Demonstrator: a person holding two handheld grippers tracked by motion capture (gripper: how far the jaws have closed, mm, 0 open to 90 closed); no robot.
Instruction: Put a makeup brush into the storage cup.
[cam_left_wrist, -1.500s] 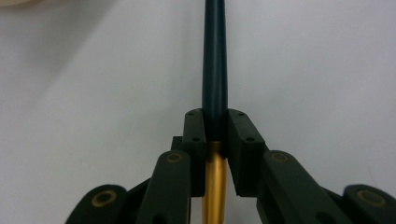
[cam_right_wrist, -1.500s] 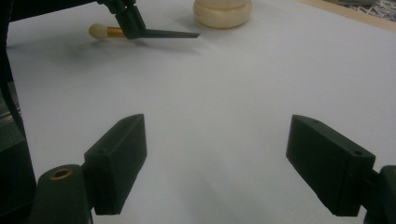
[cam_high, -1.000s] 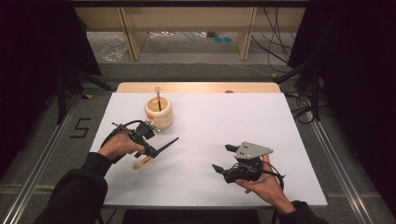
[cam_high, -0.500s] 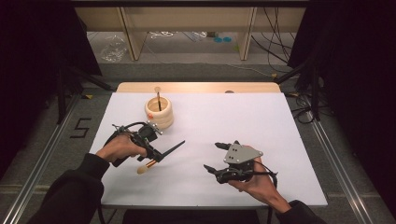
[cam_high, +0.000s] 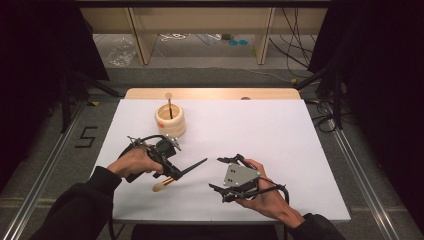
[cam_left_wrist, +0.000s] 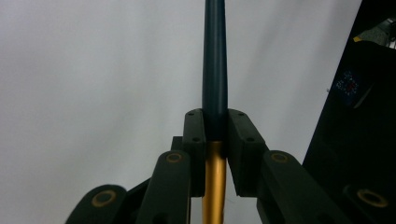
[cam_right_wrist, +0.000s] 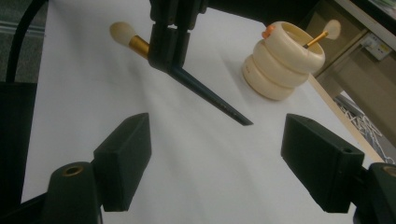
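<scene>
High view: the makeup brush (cam_high: 175, 176) sits clamped in the left hand-held gripper (cam_high: 167, 167), above the white surface (cam_high: 280, 135), its dark handle pointing toward the right hand-held gripper (cam_high: 222, 173) and its pale bristle head toward the near edge. The left gripper view shows the pads (cam_left_wrist: 195, 135) pressing where the gold ferrule meets the handle. The right hand-held gripper's jaws have just been closing, yet stand wide with nothing between them. A cream ringed holder (cam_high: 170, 119) with another brush stands farther back.
</scene>
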